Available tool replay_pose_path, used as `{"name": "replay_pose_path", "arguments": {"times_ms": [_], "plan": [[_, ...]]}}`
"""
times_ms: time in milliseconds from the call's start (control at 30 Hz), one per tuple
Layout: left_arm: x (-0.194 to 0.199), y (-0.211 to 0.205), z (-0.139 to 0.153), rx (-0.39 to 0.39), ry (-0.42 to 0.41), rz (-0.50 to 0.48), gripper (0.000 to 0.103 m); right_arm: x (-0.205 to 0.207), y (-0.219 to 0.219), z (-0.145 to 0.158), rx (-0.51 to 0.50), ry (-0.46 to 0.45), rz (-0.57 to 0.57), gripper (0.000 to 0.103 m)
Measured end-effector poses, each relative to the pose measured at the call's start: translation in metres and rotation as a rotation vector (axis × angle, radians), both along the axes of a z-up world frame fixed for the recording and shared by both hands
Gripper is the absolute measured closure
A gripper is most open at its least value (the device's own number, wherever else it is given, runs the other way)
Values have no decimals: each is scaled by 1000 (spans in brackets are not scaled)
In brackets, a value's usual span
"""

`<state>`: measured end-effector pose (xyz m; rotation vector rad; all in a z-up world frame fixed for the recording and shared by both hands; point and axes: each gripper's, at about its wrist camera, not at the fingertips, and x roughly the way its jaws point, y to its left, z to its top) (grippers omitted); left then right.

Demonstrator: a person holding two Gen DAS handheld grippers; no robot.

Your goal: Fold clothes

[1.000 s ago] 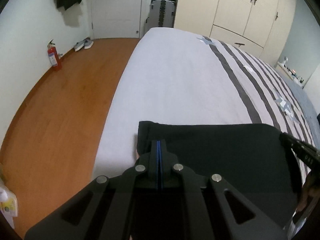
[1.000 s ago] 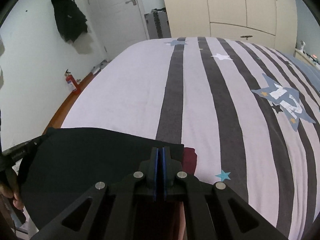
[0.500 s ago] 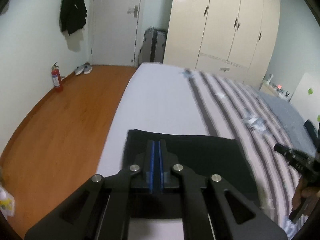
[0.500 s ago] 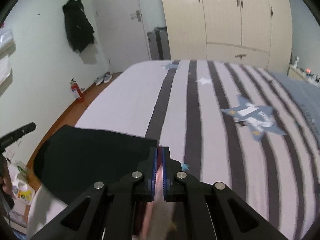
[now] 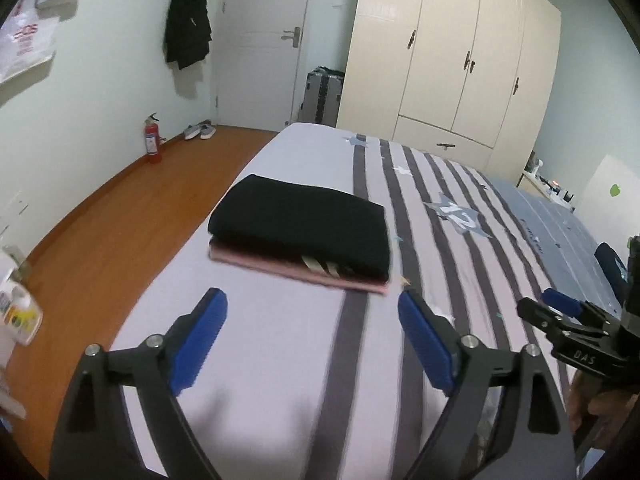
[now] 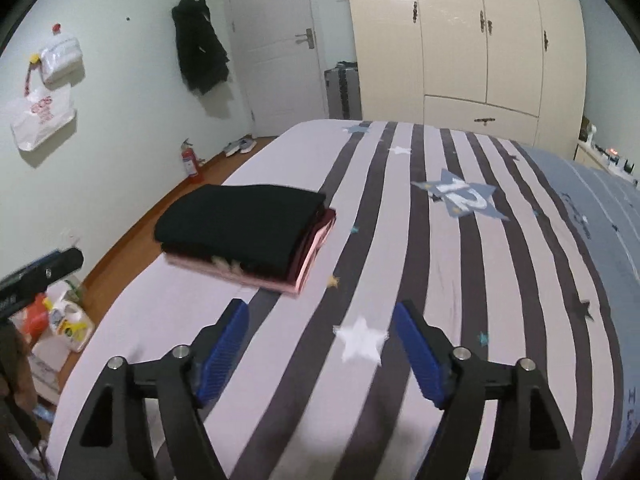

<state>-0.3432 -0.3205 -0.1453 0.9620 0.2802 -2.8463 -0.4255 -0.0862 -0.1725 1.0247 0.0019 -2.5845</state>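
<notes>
walls pale green | floor (image 5: pixel 120 208) orange wood | wardrobe (image 5: pixel 448 64) cream | door (image 6: pixel 276 40) white | bed (image 6: pixel 460 264) striped

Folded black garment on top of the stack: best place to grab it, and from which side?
Judging from both views, take the folded black garment at its near edge, which faces both open grippers, pinching all its layers together above the pink garment beneath. The left gripper and right gripper sit just short of that edge over the bed. The rounded fold at the far-left corner would probably slip.

The pink garment (image 5: pixel 296 270) is mostly hidden under the folded black garment (image 5: pixel 304 226); nearby bedspread (image 5: pixel 280 380) blurs.
</notes>
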Motion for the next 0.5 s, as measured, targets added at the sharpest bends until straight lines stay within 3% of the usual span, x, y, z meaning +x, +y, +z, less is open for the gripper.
{"name": "replay_pose_path", "arguments": {"times_ms": [100, 200, 367, 500], "plan": [[28, 17, 0, -8, 8, 30, 1, 35, 17, 7, -9, 9, 36, 13], [54, 33, -1, -11, 16, 60, 1, 62, 31, 13, -14, 29, 70, 1], [97, 59, -3, -16, 28, 110, 1, 89, 50, 9, -42, 31, 109, 1], [116, 73, -26, -45, 47, 106, 1, 103, 59, -10, -54, 60, 120, 1]]}}
